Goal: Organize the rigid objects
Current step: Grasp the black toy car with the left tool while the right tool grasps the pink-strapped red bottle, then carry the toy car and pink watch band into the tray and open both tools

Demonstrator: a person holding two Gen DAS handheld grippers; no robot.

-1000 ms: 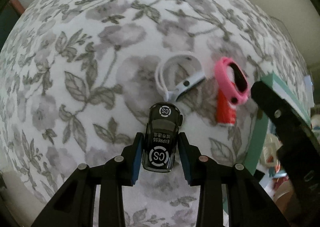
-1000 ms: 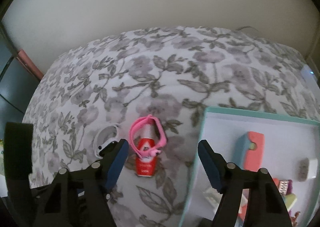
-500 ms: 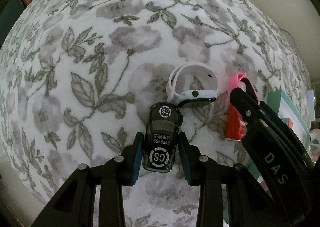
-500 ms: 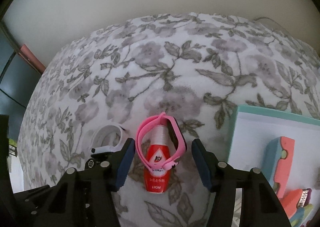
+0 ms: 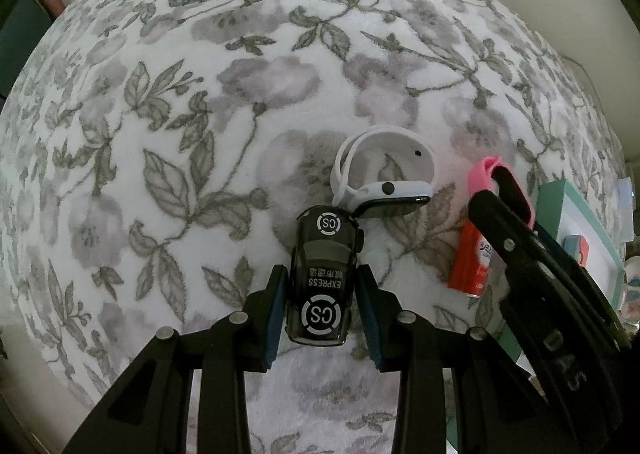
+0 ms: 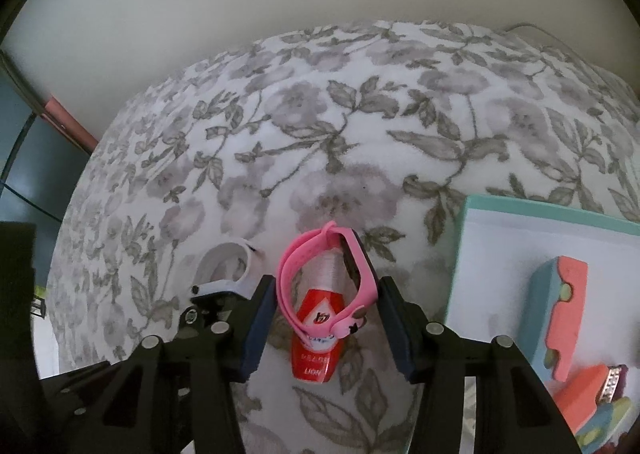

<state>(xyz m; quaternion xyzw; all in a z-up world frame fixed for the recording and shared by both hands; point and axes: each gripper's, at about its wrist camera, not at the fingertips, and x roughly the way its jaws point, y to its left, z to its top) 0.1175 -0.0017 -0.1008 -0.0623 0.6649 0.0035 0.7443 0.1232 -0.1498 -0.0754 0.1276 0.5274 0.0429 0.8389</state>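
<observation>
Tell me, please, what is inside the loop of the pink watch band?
The pink watch band loops around a small red bottle lying on the floral cloth. Its clear cap and red label show through the loop; the strap covers part of the label, and the underside is hidden.

1. The left tongs (image 5: 322, 308) point straight down, their two black arms reaching in from the bottom edge of the left wrist view.
2. Their blue pads (image 5: 276, 314) sit close on both flanks of a small black toy car (image 5: 322, 282), gripping it.
3. The right tongs (image 6: 326, 328) tilt steeply downward, arms entering from the bottom of the right wrist view.
4. Their jaws have just been closing; the dark blue pads (image 6: 258, 328) stand either side of a pink watch (image 6: 326, 282), just beside the band, whether touching it cannot be told.
5. In the left wrist view the right tongs appear as a black arm slanting in from the right edge.
</observation>
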